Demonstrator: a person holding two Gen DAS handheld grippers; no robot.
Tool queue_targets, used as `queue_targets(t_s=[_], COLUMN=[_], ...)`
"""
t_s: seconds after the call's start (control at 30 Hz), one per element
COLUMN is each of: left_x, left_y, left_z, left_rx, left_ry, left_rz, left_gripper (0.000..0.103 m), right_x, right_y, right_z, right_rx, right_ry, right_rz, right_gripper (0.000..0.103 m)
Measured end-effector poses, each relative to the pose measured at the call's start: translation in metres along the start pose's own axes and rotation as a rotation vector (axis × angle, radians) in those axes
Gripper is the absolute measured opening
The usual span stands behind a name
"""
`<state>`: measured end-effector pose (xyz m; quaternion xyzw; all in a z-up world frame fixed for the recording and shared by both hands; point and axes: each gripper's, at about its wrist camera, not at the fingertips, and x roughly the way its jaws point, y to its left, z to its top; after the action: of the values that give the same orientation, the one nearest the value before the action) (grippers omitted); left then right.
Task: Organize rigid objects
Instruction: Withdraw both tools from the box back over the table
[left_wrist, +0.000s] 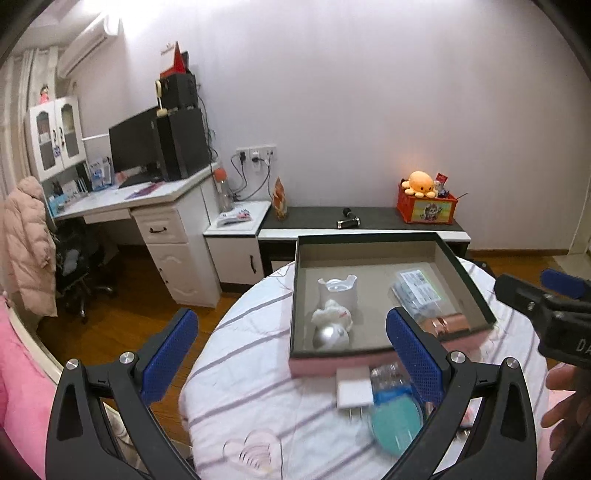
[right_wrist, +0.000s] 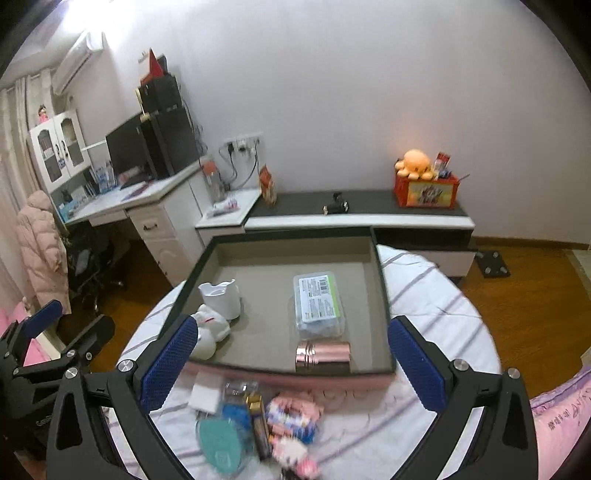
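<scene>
A shallow pink-sided box (left_wrist: 373, 258) (right_wrist: 295, 254) sits on a round table with a striped cloth. Inside it lie a white cup-like holder (right_wrist: 221, 297), a white plush toy (right_wrist: 212, 326), a clear plastic case with a label (right_wrist: 319, 304) and a rose-gold cylinder (right_wrist: 323, 354). In front of the box lie a white charger (right_wrist: 205, 397), a teal round item (right_wrist: 218, 439), a dark narrow box (right_wrist: 258, 421) and a pink block figure (right_wrist: 291, 417). My left gripper (left_wrist: 291, 350) is open and empty above the table's left edge. My right gripper (right_wrist: 291, 358) is open and empty over the box's front edge.
The striped table (left_wrist: 251, 369) is bordered by pink bedding (left_wrist: 18, 387) on the left. Behind stand a white desk with a monitor (left_wrist: 136, 147), a low dark-topped cabinet (left_wrist: 369, 218) and a red toy box with an orange plush (left_wrist: 424, 203). The floor is wood.
</scene>
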<state>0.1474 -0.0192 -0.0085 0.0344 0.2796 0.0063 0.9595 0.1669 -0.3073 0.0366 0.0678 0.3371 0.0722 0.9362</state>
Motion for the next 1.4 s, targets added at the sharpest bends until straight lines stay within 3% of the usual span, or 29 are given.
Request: queue_targets(t_s=[0.27,0.53,0.8,1.4], left_x=[-0.068,-0.109,-0.117,-0.124], left_y=[-0.001,-0.006,-0.007,0.0], left_z=[-0.026,-0.053,-0.074,-0.083], left_rx=[-0.021,-0.034,-0.038,-0.063], left_ry=[-0.038,-0.04,-0.001,0.01], left_rz=[-0.01,-0.021,-0.027,-0.028], left_gripper=[0.103,0.103,0.103,0.103], right_x=[-0.093,-0.146,-0.149,-0.149], right_y=[0.005,-0.002,0.002,0.002], right_z=[-0.032,-0.07,-0.103,-0.109], right_rx=[-0.025,-0.009,-0.013,-0.011], right_ry=[-0.1,-0.134,-0.087,-0.07], right_rz=[-0.043,-0.068,-0.066,-0.067], right_gripper=[0.103,0.103,0.103,0.103])
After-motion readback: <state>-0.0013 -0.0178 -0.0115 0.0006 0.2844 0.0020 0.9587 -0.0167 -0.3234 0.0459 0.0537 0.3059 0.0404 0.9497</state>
